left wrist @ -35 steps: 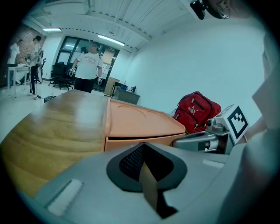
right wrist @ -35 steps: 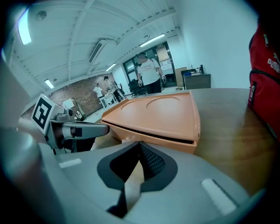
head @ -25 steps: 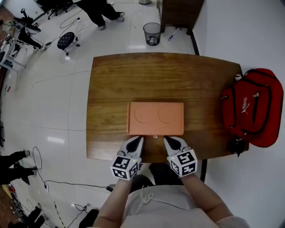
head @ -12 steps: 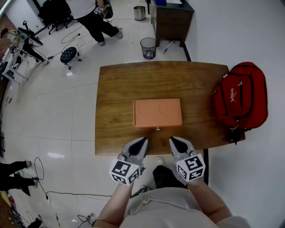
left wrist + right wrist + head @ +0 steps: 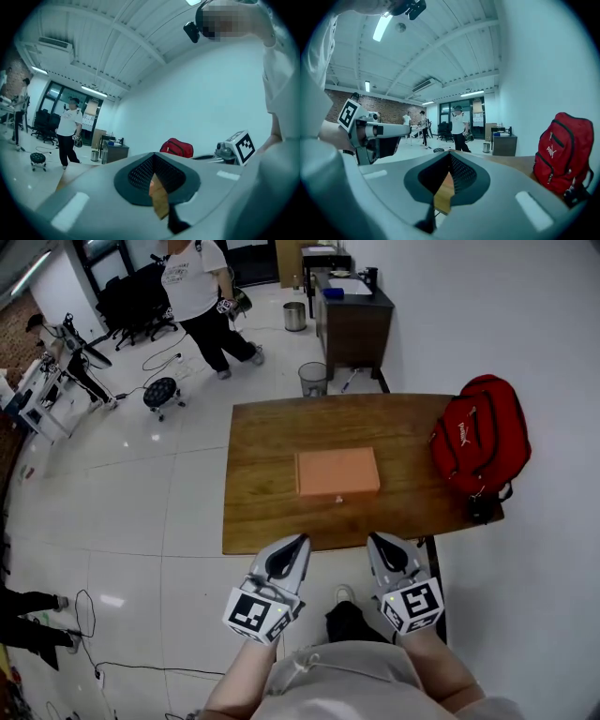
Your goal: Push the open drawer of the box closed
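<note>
Box (image 5: 337,472) sits mid-surface (image 5: 272,517), drawer (image 5: 337,494) apparently flush, so left claw (image 5: 300,540) and right claw (image 5: 374,539) hang off the near edge, both pinched together on nothing, pushing likely done.

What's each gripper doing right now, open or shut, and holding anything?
Left gripper: shut, holding nothing.
Right gripper: shut, holding nothing.

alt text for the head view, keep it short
An orange box sits centred on a wooden table, no drawer sticking out, with a red backpack at the table's right edge. The left gripper and right gripper, jaws together, hover short of its near edge.
</note>
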Demonstrator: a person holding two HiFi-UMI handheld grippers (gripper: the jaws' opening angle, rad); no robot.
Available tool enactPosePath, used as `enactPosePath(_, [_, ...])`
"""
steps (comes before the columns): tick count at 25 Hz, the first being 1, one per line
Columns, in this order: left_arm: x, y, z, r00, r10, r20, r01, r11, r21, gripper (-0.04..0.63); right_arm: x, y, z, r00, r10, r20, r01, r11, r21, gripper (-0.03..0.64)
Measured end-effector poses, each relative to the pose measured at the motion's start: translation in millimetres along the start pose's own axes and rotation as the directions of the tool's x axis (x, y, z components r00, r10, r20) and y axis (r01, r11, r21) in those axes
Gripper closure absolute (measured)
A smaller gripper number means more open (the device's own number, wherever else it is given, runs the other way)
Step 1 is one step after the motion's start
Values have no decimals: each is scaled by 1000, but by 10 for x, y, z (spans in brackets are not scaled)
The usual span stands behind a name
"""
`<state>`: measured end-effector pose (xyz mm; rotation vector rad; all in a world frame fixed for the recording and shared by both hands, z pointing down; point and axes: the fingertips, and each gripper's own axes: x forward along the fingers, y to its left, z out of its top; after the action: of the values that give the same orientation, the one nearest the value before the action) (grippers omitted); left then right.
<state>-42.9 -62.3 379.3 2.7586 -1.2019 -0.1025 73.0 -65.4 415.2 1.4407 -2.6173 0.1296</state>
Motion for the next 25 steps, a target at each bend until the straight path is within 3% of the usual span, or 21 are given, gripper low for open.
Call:
enactPosePath(6, [-607,-331,188,998,-13,64,10,999,38,589,-481,478,195,998,-14,61,19,996,-86,611])
enactPosePath(13, [-1145,-549,242,997,-29,76,26,999,28,589,-896,893,204,998,-33,59,38,997,-74,611])
enactPosePath(18, [-1300,-626,234,997,-13,81,11,1000,20,589,-1015,928,147,998,-41,39,42,998,-37,611])
enactPosePath(22, [-1342,-667,387,991,6,135,-14,999,53,589,-1051,952,189,999,-24,41,27,998,-57,611])
enactPosePath(25, [-1298,-717,429,992,3,129,-11,998,64,589,-1081,925,194,999,-17,43,19,998,-57,611])
